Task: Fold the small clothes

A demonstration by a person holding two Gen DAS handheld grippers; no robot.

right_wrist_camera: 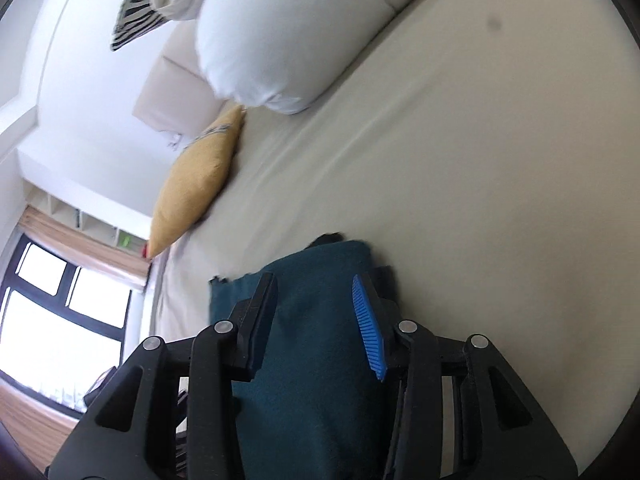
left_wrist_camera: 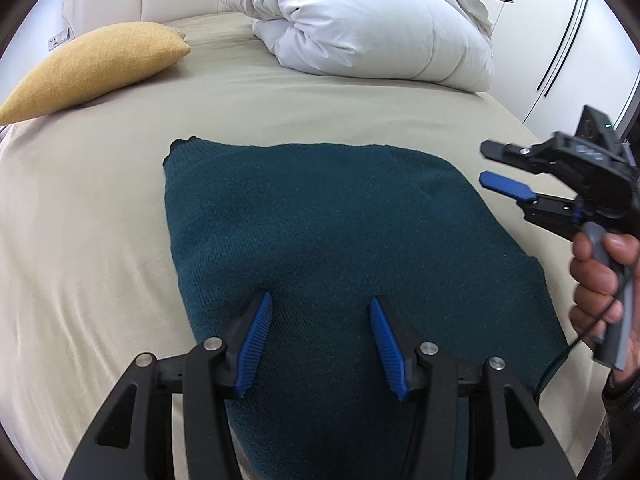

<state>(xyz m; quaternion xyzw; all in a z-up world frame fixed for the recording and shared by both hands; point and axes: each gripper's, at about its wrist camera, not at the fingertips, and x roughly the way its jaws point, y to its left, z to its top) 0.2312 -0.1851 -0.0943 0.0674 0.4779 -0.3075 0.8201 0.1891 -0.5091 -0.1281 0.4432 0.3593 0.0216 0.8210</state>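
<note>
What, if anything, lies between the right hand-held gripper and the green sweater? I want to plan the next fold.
Nothing visible. The right hand-held gripper hangs open beside the sweater, off its right edge, with only bare bedsheet between them. The yellow cushion and white duvet lie far off.

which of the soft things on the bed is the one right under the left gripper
The dark teal knit garment, lying flat on the beige sheet beneath the left gripper. The mustard cushion and the bundled white duvet sit farther back, near the headboard.
</note>
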